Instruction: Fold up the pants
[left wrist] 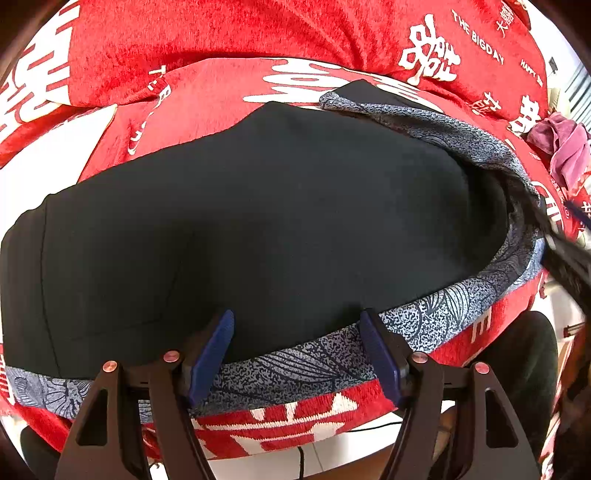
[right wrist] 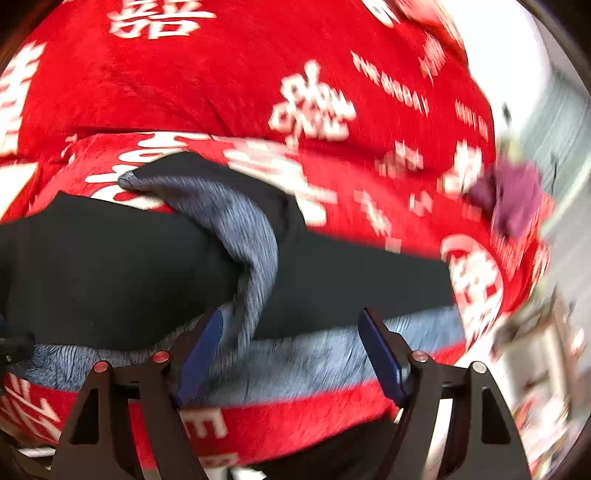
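Black pants with a blue-grey patterned side stripe lie on a red blanket with white characters. My left gripper is open and empty, its blue pads over the near edge of the pants. The stripe is folded back over the black cloth at the far right. In the blurred right wrist view the pants and the folded-over stripe lie ahead. My right gripper is open and empty, just above the near stripe edge.
A crumpled purple cloth lies at the blanket's right edge; it also shows in the right wrist view. The near blanket edge drops to a pale floor. The other gripper's dark body enters from the right.
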`<action>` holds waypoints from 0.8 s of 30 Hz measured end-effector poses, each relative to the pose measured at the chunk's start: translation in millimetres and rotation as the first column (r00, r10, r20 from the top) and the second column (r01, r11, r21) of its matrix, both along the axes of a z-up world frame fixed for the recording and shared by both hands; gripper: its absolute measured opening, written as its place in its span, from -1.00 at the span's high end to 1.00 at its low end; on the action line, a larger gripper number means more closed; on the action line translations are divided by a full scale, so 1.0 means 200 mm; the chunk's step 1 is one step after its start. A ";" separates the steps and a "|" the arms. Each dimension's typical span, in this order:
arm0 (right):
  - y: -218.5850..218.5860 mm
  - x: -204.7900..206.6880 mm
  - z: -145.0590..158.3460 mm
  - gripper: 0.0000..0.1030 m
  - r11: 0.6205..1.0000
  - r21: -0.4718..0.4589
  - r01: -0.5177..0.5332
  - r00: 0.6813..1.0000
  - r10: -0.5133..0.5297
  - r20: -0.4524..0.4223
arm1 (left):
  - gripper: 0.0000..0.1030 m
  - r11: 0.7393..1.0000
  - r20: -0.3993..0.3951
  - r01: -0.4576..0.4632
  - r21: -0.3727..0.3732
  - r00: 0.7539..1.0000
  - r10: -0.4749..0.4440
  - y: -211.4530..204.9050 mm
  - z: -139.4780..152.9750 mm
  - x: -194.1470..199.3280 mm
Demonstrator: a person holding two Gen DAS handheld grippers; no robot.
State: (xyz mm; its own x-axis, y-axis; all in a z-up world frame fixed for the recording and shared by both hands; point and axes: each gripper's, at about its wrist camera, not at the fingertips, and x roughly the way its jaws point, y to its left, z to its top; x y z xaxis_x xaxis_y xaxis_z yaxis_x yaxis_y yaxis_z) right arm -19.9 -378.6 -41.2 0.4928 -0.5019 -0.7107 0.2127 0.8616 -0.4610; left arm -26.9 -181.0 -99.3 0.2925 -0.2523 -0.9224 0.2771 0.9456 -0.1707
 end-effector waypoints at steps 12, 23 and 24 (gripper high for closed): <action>0.29 0.75 -0.38 -0.04 0.919 -0.211 -0.333 0.905 0.249 -0.345 | -0.52 1.000 -0.009 0.000 -0.004 1.000 0.000 0.02 -0.01 0.00; -0.67 0.08 0.29 0.88 0.896 0.437 0.078 0.951 -0.198 0.236 | -0.52 0.999 -0.032 -0.013 -0.038 0.999 0.012 0.00 0.01 0.02; -0.80 -0.04 0.30 0.88 0.861 0.497 0.112 0.922 -0.276 0.271 | -0.52 0.999 -0.033 -0.013 -0.037 0.999 0.012 -0.01 0.01 0.02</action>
